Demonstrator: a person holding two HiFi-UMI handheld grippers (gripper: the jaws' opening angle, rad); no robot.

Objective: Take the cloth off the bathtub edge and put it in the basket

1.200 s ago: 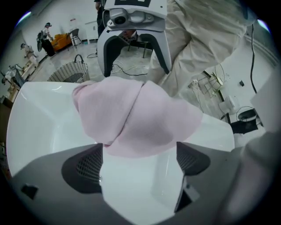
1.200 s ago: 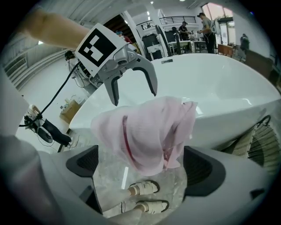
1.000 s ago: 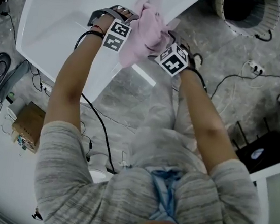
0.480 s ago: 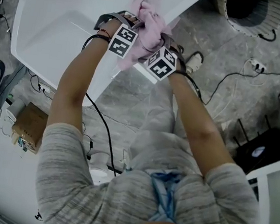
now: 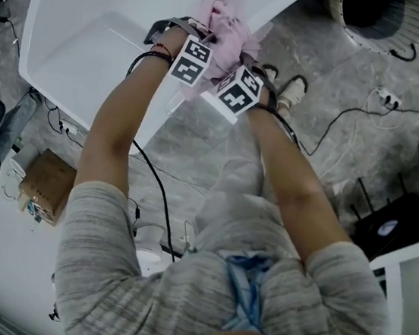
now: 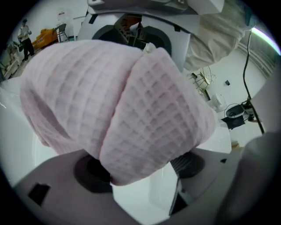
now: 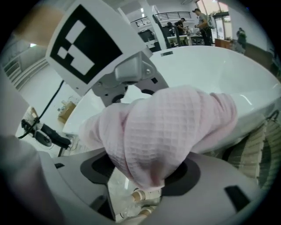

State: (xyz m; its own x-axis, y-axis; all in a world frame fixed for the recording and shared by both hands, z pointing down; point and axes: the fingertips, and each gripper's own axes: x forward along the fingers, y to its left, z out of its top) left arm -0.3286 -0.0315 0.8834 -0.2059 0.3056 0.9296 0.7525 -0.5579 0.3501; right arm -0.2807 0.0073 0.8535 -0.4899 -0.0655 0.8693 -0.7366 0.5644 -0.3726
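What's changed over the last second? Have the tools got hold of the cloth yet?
The left tool and right tool moved in toward each other onto the pink cloth. Their jaws have just been closing, and each now pinches a bunched fold of it. Unchanged: the cloth still lies on the bathtub edge, not lifted, and the basket stands where it was.

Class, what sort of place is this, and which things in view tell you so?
Probably a workshop or test hall, not a home bathroom: the bathtub stands on a bare floor among loose cables, a cardboard box beside it.
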